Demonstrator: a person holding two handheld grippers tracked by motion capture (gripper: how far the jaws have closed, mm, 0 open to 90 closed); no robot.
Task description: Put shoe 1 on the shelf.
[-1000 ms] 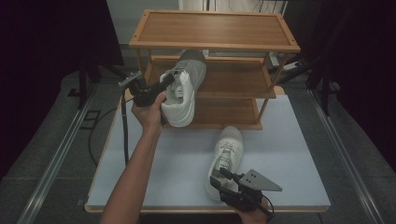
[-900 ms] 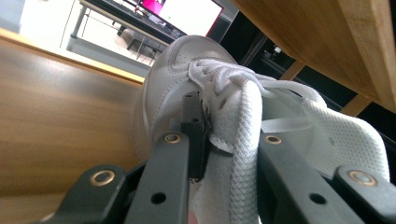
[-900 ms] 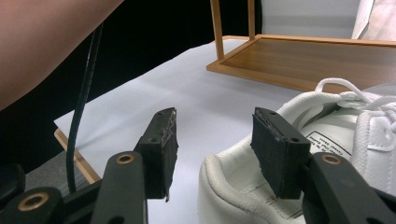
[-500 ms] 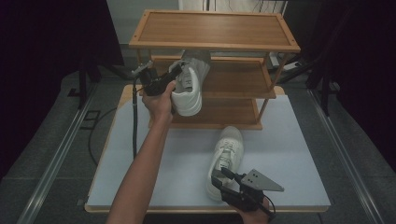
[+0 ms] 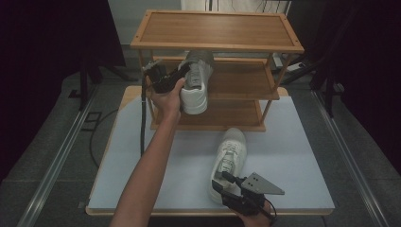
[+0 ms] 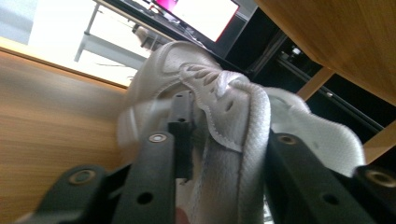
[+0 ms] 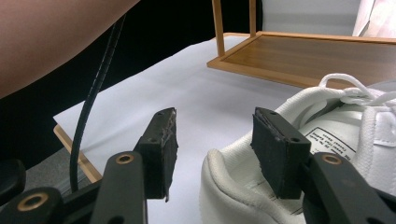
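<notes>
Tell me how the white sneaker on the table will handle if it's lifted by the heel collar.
The white sneaker probably weighs little for its size. Its padded heel collar looks soft, so it would likely squash and fold under the right tongs, which stand open astride it. Held by the heel, the toe would probably droop and swing.

- The toe of the white sneaker [image 5: 196, 80] on the middle shelf sits tucked under the top board of the wooden shoe rack [image 5: 217, 30], hidden in the high view
- In the left gripper view that shoe's near edge is smeared with blur
- The second sneaker [image 7: 327, 158] runs off the right gripper view's edge
- Its insole label print is too small to read
</notes>
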